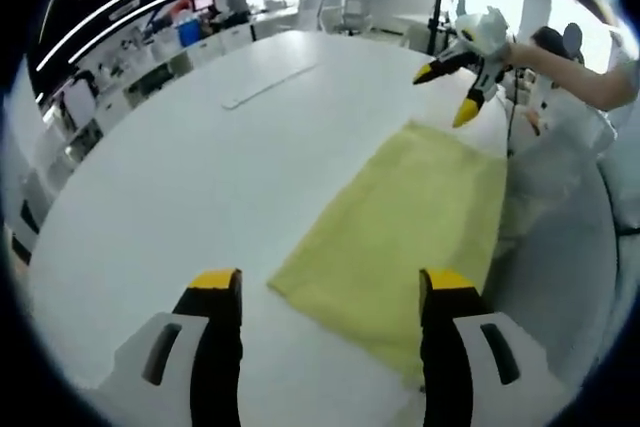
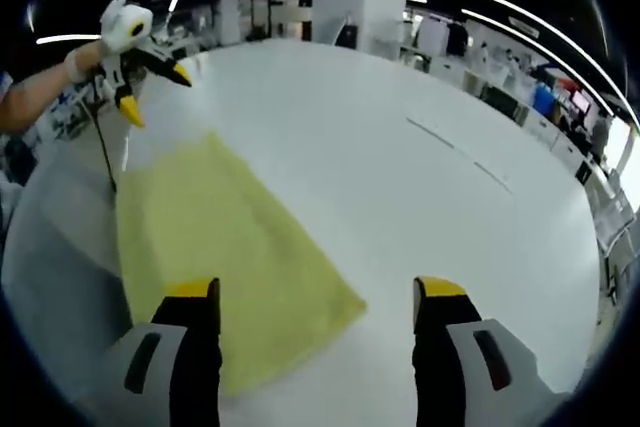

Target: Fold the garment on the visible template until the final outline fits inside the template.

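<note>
Lying flat on the white surface (image 1: 200, 147), the yellow garment (image 1: 405, 217) looks already folded. Both grippers, left (image 1: 330, 287) and right (image 2: 315, 297), hang above its opposite ends, jaws open and empty, probably for checking the outline.

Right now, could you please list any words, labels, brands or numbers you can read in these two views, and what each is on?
None can be read.
The yellow garment is plain, with no label or print showing.
The white table carries no writing.
Both grippers, left and right, show no legible marking.
Anything on the background desks and screens is too small and blurred to read.
</note>
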A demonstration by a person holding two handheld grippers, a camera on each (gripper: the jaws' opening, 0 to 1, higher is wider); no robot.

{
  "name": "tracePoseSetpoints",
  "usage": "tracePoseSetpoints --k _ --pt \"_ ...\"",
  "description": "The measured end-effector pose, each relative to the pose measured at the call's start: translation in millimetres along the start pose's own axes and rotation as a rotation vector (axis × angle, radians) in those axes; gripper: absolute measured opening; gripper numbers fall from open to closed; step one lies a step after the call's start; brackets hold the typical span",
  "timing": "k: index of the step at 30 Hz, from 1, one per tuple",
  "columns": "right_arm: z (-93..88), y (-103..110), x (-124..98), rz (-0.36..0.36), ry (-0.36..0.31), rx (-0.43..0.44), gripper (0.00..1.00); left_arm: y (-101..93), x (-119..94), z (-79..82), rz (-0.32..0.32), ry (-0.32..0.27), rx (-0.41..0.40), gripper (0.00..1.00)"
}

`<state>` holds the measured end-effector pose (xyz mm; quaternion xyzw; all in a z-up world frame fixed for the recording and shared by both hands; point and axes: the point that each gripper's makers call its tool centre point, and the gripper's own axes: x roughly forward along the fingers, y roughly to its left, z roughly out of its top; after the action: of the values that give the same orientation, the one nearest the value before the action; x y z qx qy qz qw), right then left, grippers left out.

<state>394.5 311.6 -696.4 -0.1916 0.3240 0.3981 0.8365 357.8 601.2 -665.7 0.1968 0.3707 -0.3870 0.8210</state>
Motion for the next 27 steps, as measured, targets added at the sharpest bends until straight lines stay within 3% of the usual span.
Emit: tracePoseSetpoints --k 4,10,14,22,27 --pt "3.9 10.9 -5.3 0.027 -0.006 0.01 0.83 -4.6 -4.1 0.3 -0.003 -0.007 -0.014 0.73" --pt "1.0 18.0 -12.4 0.019 0.021 -0.019 0.99 -10.4 -11.9 1.8 -0.004 -0.013 -0.012 0.81" --pt "2.1 21.8 -17.3 0.022 0.018 -0.023 1.0 -10.0 -16.9 0.0 0.011 0.001 -0.004 0.84" --pt "7.2 37.4 -30.0 0.041 0.008 -0.04 1.0 -24.0 -29.2 8.1 -0.015 -0.045 -0.02 0.9" --pt "10.6 42.9 -37.9 0.03 0.006 -0.056 1.0 -26.9 -35.6 11.6 0.014 -0.066 -0.003 0.92"
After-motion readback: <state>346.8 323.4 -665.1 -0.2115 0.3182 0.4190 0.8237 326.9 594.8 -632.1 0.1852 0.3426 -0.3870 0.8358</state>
